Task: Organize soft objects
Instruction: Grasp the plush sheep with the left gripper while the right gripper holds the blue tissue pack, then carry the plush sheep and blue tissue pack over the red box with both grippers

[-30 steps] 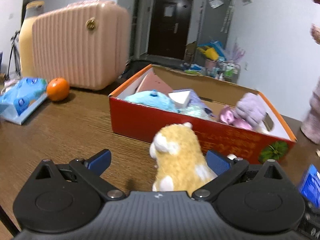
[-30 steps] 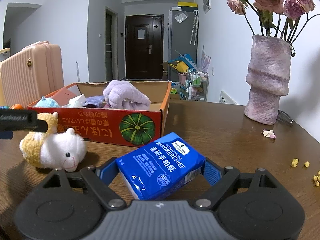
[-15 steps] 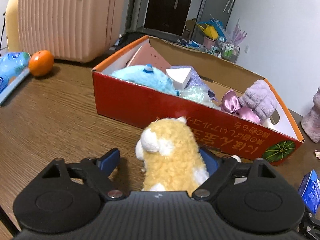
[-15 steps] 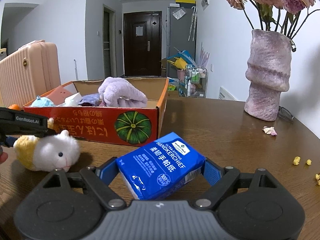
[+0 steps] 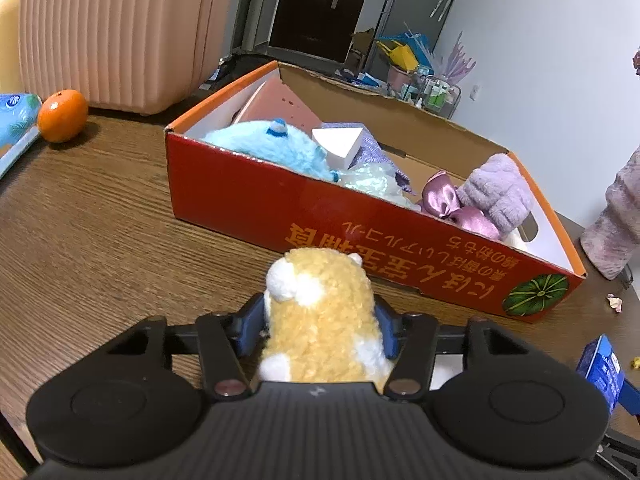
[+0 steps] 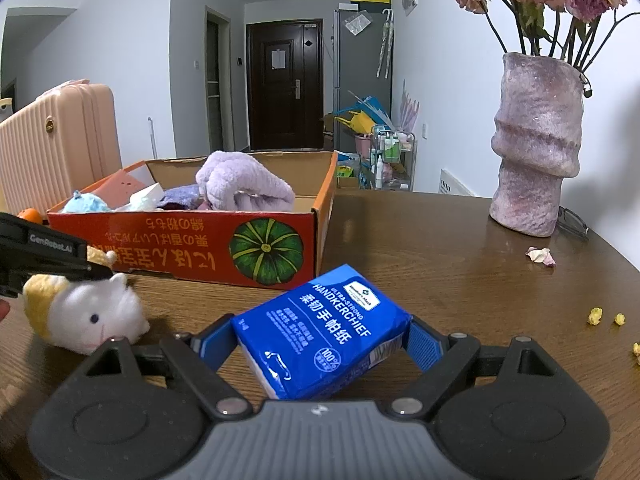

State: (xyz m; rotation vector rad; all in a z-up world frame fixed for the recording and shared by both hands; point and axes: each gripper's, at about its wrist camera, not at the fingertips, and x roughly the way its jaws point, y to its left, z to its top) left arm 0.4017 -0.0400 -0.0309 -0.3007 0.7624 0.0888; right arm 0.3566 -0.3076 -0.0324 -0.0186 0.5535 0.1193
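A yellow-and-white plush toy (image 5: 320,312) lies on the wooden table just in front of the red cardboard box (image 5: 248,200). My left gripper (image 5: 318,320) is closing on the plush toy, and its blue pads press on both flanks. In the right wrist view the plush toy (image 6: 88,312) shows its white face under the left gripper (image 6: 44,252). My right gripper (image 6: 320,340) is shut on a blue handkerchief tissue pack (image 6: 320,328), held tilted near the box (image 6: 180,236) corner. Inside the box are a blue plush (image 5: 272,148), a purple fluffy item (image 5: 496,192) and other soft things.
A pink suitcase (image 5: 112,32) stands behind the box at the left, with an orange (image 5: 63,115) and a blue packet (image 5: 16,116) beside it. A purple vase (image 6: 536,152) of dried roses stands at the right, with glasses (image 6: 574,220) and fallen petals (image 6: 540,256) near it.
The left gripper has moved in over the plush toy, tipped downward, and its jaws have narrowed from wide apart to pressing its sides. The right gripper and its tissue pack have stayed put.
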